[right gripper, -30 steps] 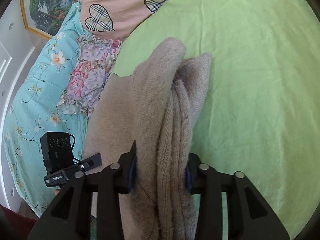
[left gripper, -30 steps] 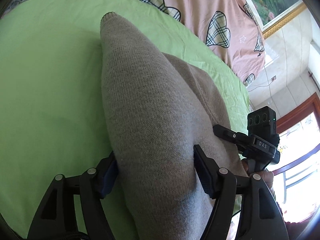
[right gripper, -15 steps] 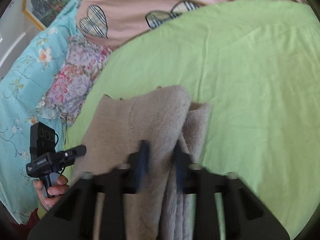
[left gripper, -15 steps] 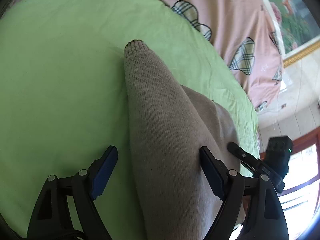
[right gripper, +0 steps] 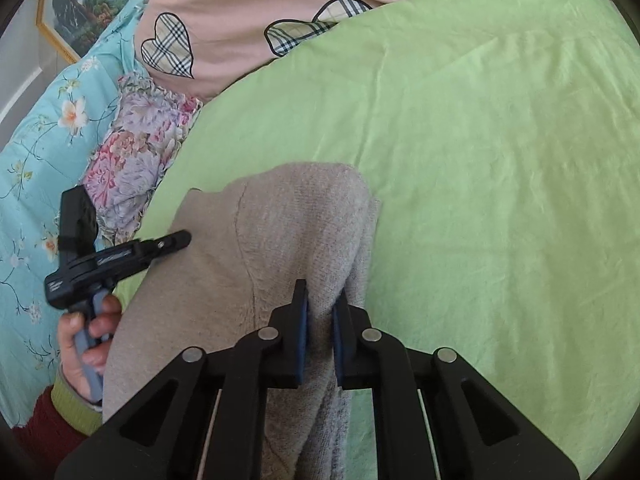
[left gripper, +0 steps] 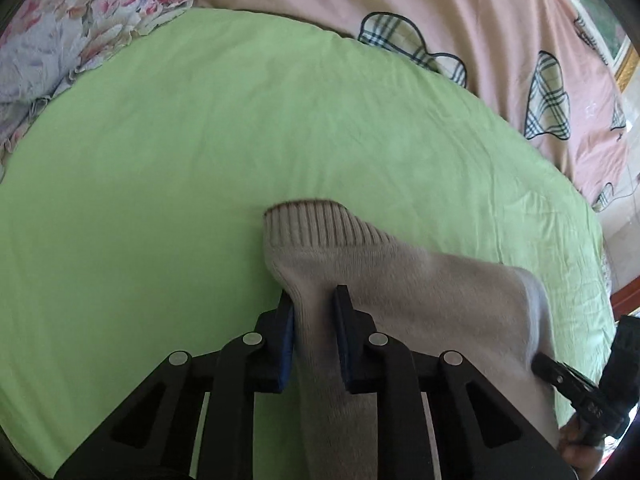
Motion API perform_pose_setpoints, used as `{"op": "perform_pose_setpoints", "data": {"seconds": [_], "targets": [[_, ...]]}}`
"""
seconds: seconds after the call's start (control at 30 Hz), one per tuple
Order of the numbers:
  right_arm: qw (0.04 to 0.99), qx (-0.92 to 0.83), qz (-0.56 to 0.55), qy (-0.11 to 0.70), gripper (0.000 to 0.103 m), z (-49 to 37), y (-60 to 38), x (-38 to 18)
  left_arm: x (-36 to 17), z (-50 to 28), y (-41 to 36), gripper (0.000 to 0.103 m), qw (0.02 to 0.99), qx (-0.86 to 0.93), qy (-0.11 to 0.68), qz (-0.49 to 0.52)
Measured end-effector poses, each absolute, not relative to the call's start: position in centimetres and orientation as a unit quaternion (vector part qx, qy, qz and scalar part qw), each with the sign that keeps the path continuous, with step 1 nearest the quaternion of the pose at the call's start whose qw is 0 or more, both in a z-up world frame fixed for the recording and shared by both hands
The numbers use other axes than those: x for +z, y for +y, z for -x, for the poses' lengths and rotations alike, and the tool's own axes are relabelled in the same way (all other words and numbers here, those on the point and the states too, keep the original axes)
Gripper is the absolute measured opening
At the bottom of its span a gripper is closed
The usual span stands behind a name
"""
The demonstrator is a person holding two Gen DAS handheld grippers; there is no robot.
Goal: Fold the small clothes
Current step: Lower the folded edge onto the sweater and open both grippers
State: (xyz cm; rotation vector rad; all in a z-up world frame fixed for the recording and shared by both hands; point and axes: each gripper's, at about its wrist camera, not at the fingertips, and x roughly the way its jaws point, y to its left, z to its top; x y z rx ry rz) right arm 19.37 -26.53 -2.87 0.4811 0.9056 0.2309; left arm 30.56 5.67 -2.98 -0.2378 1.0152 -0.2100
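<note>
Beige knit sweater (left gripper: 420, 292) — bunched, ribbed cuff (left gripper: 316, 224) outward

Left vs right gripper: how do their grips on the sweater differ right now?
The left gripper pinches a sleeve just behind its ribbed cuff; the right gripper pinches a thicker bunched fold of the sweater, no cuff in sight. The left's fabric runs off to its right; the right's spreads to its left, toward the other gripper. Shared: both are shut on the same beige knit, over the green sheet.
</note>
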Motion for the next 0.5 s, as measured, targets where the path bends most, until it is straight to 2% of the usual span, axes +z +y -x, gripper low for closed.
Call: {"op": "perform_pose_setpoints", "data": {"seconds": [0.13,0.23,0.27,0.37,0.5], "targets": [[0.865,0.113,-0.239,0.425,0.016,-18.0,-26.7,-1.7,-0.8,-28.2,5.6,0.018,0.871,-0.121,0.466,0.103],[0.872,0.111,-0.241,0.412,0.017,-16.2,-26.6,-0.4,0.7,-24.1,5.7,0.034,0.88,-0.135,0.445,0.094],[0.872,0.115,-0.244,0.409,0.02,-15.6,-26.6,-0.1,1.0,-22.5,6.0,0.034,0.885,-0.132,0.437,0.091],[0.872,0.119,-0.248,0.404,0.036,-12.9,-26.3,0.3,1.5,-16.8,6.4,0.037,0.892,-0.143,0.42,0.085],[0.868,0.128,-0.251,0.408,0.038,-8.8,-25.3,0.0,1.0,-9.8,6.6,0.041,0.89,-0.165,0.421,0.059]]}}
